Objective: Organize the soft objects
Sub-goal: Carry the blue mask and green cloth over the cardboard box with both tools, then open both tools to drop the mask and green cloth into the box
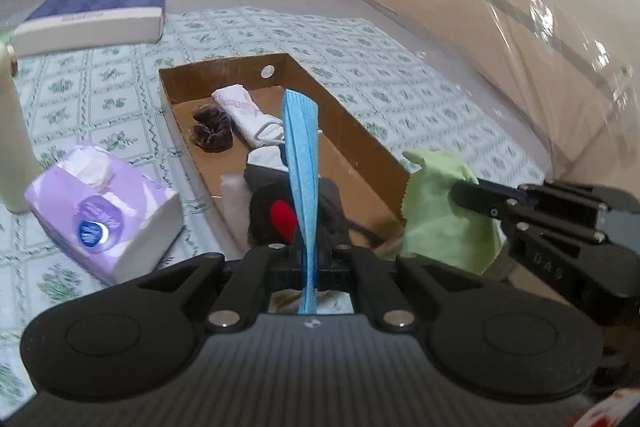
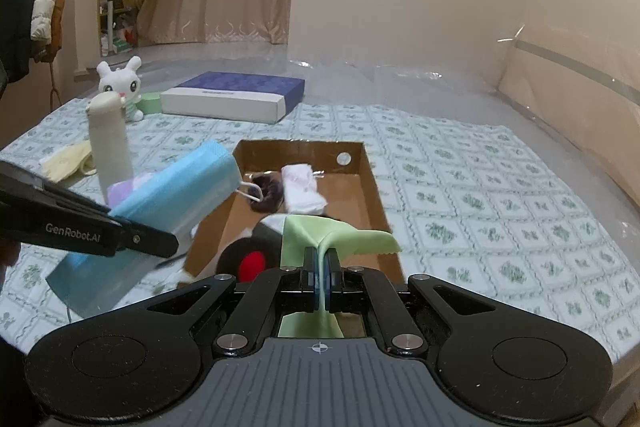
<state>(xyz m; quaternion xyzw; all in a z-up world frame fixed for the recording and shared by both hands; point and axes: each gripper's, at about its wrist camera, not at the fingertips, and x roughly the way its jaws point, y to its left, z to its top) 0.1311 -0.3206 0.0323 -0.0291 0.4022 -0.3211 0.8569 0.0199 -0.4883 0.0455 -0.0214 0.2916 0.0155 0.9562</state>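
1. The left claw (image 1: 306,247) is clamped tight on a blue face mask (image 1: 300,155), held up over the cardboard box (image 2: 372,187).
2. The right claw (image 2: 321,267) is pinched shut on a green cloth (image 2: 316,231) at the box's near end.
3. The box sits mid-bed (image 2: 480,187), holding a white cloth (image 2: 302,189), a dark scrunchie (image 1: 210,129) and a black-and-red plush (image 2: 246,259).
4. A purple tissue pack (image 1: 108,215) lies left of the box.

Matt cardboard box (image 2: 372,187) (green cloth (image 2: 340,235) soft)
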